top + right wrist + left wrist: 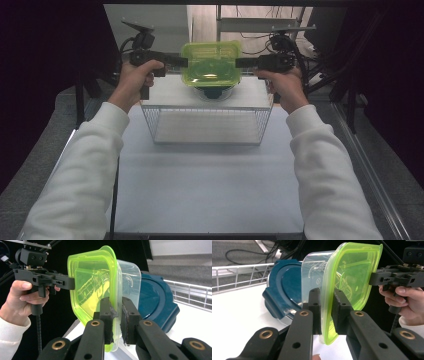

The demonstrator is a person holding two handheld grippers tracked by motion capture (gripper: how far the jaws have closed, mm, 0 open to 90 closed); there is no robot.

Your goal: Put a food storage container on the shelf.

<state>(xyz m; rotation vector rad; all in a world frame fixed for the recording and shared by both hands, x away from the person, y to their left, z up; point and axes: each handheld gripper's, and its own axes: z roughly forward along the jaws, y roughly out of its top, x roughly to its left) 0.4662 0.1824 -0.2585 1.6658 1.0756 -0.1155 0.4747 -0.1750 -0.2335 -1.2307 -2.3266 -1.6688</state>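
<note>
The lime-lidded clear container (210,64), upper centre, hangs level above the dark blue lid (214,93) because the left gripper (184,62) and right gripper (239,62) each clamp an opposite rim.

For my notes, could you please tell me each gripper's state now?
Left gripper: closed on the green-lidded container.
Right gripper: closed on its opposite edge.
</note>
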